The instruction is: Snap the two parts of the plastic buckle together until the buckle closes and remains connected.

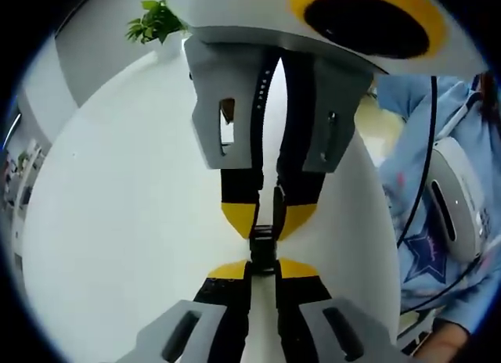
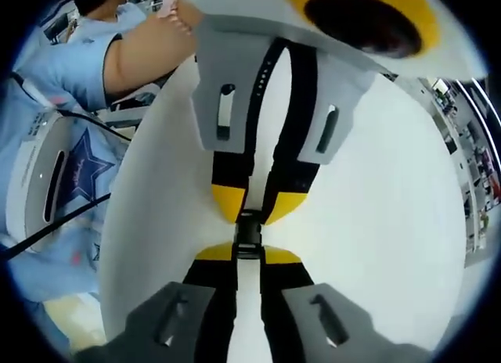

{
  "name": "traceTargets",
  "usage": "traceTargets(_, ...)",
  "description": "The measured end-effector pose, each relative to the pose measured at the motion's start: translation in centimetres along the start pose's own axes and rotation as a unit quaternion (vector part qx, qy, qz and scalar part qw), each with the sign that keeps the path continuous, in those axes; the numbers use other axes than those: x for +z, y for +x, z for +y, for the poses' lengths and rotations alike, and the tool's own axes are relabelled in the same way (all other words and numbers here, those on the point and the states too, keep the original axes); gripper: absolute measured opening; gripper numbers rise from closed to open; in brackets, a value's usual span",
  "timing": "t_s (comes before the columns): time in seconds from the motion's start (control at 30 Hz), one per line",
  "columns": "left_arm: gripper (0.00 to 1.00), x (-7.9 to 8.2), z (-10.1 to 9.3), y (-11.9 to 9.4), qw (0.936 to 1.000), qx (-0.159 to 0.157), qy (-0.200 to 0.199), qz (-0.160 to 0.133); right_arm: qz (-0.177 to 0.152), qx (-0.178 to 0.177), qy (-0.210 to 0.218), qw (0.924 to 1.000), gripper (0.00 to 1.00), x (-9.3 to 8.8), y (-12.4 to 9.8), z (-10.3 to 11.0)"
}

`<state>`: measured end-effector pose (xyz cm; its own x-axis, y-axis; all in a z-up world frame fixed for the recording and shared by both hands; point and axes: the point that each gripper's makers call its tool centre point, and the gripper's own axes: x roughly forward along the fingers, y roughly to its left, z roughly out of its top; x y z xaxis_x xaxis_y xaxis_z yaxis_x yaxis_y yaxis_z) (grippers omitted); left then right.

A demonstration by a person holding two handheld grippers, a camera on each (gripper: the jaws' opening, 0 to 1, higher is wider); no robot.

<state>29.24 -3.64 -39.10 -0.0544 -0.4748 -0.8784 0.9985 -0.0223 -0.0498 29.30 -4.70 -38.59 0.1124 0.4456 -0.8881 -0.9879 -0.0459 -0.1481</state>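
A small black plastic buckle hangs above the white table, held between my two grippers, which face each other tip to tip. In the left gripper view my left gripper rises from below, its yellow-tipped jaws shut on the buckle's near end, and my right gripper comes down from above, shut on the far end. The right gripper view mirrors this: my right gripper is below, the buckle in the middle and my left gripper above. The two halves meet in one straight line. I cannot tell whether they are latched.
The round white table spreads under both grippers. A potted green plant stands at its far edge. A person in a light blue star-print shirt stands at the table's side, a forearm reaching in. Shelving lies beyond.
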Motion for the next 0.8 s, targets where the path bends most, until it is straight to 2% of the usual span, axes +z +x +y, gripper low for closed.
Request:
traceTargets(0.3, 0.09, 0.0, 0.0, -0.2, 0.9999, -0.008, 0.006, 0.002, -0.016, -0.008, 0.011, 0.9998, 0.08, -0.2, -0.2, -0.2)
traceTargets(0.5, 0.09, -0.1, 0.1, -0.3, 0.9998, -0.015, 0.0, -0.011, -0.028, -0.012, 0.015, 0.9994, 0.08, -0.2, -0.2, -0.4)
traceTargets(0.8, 0.09, -0.1, 1.4, -0.1, 0.9996, -0.009, -0.007, -0.024, -0.04, -0.025, 0.018, 0.9987, 0.08, -0.3, -0.2, -1.7)
